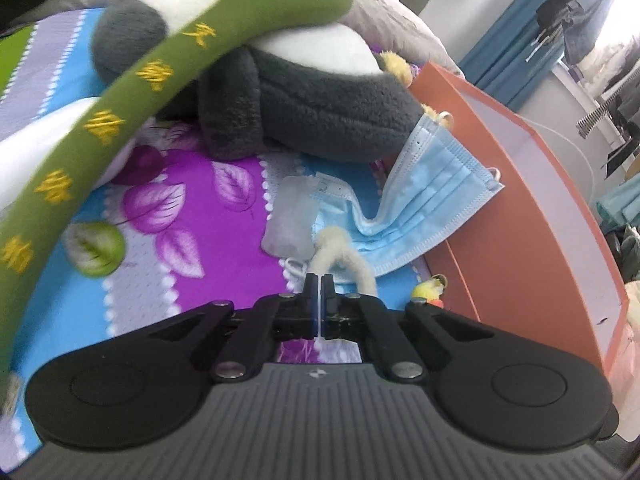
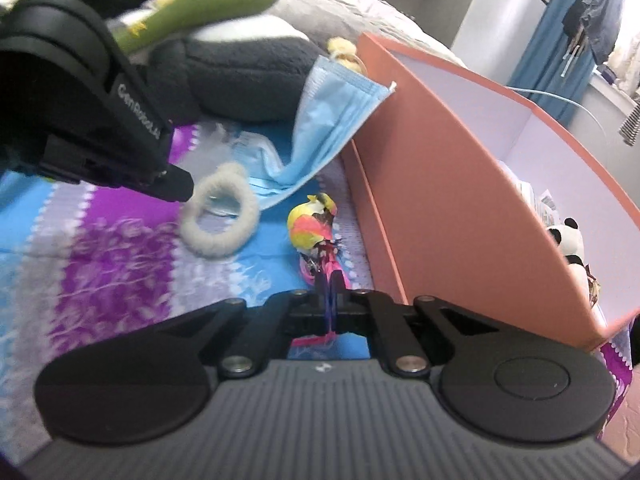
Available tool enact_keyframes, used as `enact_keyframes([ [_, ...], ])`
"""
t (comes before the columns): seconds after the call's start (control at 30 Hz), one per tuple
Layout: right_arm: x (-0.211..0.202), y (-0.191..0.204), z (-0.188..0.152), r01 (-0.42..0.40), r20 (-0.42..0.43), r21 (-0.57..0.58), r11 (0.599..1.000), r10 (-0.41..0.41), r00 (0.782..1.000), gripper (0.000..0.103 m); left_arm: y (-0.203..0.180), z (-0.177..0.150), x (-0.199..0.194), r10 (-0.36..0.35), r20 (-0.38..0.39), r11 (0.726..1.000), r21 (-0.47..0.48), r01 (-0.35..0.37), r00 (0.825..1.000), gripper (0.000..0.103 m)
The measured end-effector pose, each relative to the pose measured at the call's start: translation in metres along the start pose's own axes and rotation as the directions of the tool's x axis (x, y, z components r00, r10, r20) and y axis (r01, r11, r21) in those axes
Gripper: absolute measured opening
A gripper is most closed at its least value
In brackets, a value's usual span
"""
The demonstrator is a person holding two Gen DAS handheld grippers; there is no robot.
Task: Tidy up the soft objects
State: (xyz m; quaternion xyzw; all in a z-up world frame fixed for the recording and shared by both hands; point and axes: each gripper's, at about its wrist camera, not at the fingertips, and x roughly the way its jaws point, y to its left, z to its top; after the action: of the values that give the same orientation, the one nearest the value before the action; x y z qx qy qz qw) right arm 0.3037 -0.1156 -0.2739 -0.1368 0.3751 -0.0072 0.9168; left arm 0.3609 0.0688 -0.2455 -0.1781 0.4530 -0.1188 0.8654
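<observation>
Risk, first item: left gripper [image 1: 319,286], jaws fully together, pinches only a thin bit of the fluffy cream-white loop hair tie [image 2: 219,216], which lies on the purple-and-blue patterned bedspread [image 2: 120,256]; so slight a hold could slip on lifting, and the loop rests against the pale blue pleated face mask [image 2: 320,128], whose ear strap may drag along.
Risk, second item: right gripper [image 2: 330,280], jaws closed, nips the pink tail end of the small yellow-and-pink plush bird [image 2: 312,226]; its body hangs clear ahead of the tips and could swing or pull free.
Risk, third item: long green plush club with yellow embroidery [image 1: 120,96] leans over the grey-and-white plush toy [image 1: 304,104] and could be knocked.
Container: orange cardboard box with white lining [image 2: 460,184], just beside the bird. Contents: small black-and-white panda plush [image 2: 570,246], printed paper items; the rest is hidden.
</observation>
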Motion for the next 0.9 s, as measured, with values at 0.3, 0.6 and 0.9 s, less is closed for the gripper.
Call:
enact_keyframes([
  [0.3, -0.046, -0.005, -0.012, -0.085, 0.030, -0.021, 0.996, 0.085, 0.996, 0.004, 0.007, -0.028, -0.039, 0.012, 0.004, 0.999, -0.038, -0.012, 1.000, 0.001],
  [0.6, -0.060, -0.019, -0.038, -0.064, 0.014, -0.051, 0.997, 0.065, 0.998, 0.004, -0.019, -0.011, -0.006, -0.027, -0.044, 0.998, 0.054, 0.030, 0.999, 0.028],
  [0.9, -0.060, -0.029, -0.047, -0.087, -0.002, -0.056, 0.995, 0.088, 0.996, 0.004, -0.047, 0.000, 0.049, 0.081, -0.118, 0.971, 0.235, -0.052, 0.990, 0.043],
])
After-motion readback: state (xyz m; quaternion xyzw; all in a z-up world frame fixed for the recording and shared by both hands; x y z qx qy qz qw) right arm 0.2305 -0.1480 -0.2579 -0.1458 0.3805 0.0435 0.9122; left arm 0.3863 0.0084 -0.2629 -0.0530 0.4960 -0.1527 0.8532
